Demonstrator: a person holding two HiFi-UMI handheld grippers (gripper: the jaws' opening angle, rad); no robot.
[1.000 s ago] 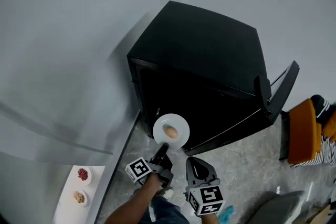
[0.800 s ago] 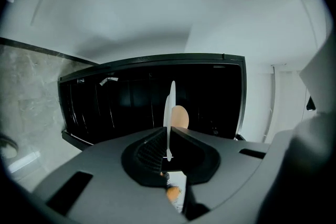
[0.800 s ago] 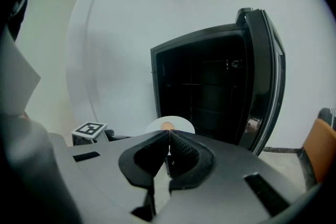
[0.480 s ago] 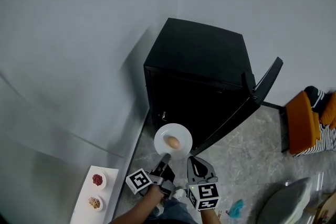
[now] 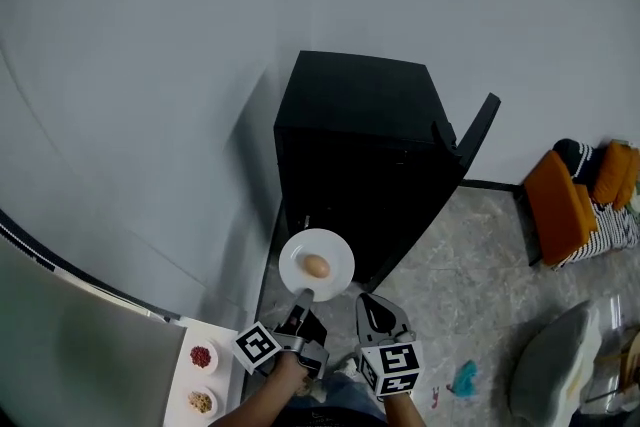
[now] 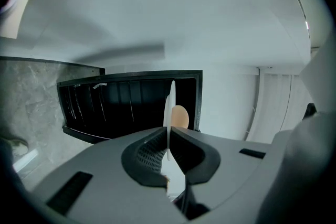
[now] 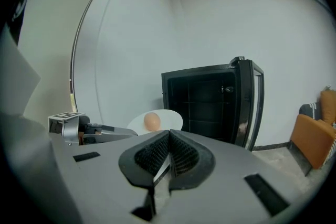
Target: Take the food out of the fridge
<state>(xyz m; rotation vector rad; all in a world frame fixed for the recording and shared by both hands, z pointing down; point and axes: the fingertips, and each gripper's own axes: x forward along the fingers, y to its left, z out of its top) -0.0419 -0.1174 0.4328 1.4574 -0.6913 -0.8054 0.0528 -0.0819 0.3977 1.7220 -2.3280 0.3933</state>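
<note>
A black mini fridge (image 5: 360,115) stands against the wall with its door (image 5: 476,130) swung open to the right. My left gripper (image 5: 303,296) is shut on the near rim of a white plate (image 5: 290,260) that carries a tan egg (image 5: 316,266). The plate hangs level in front of the fridge opening, outside it. In the left gripper view the plate (image 6: 169,107) shows edge-on between the pads, with the egg (image 6: 180,117) beside it. My right gripper (image 5: 368,303) hangs just right of the plate, shut and empty. From the right gripper view the egg (image 7: 151,121) lies left of the fridge (image 7: 205,102).
A white table at the lower left holds a small bowl of red bits (image 5: 201,356) and a bowl of tan bits (image 5: 201,402). An orange seat (image 5: 555,205) stands to the right. A turquoise scrap (image 5: 462,379) lies on the stone floor.
Both grippers have drawn back from the fridge and risen, the left one carrying the plate and egg along. The fridge now lies farther off in view.
</note>
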